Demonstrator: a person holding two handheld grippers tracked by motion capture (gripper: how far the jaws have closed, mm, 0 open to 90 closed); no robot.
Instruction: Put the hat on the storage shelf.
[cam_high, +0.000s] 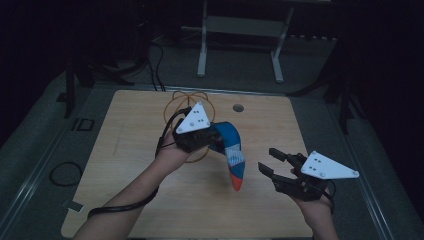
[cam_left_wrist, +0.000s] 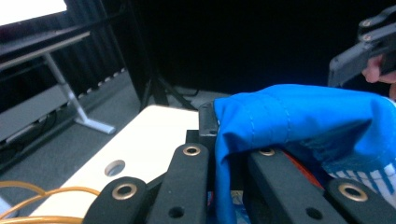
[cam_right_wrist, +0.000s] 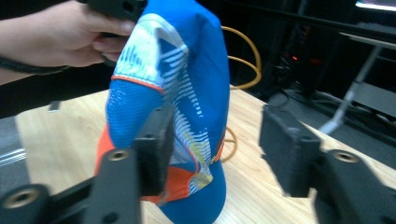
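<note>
A: Lab or test room, not a home.
B: Evidence?
A: Bare wooden table with a cable hole, grey carpet, black curtained walls, a metal-framed bench behind, cables loose on the floor, and a lit screen.

From my station, the left gripper had its jaw tips buried under the blue sock, so I could not confirm pad contact there. The sock's toe ran off the bottom edge in the right gripper view. The orange wire hoop was partly covered by the left gripper in the high view. The dark room beyond the surface was unreadable.
</note>
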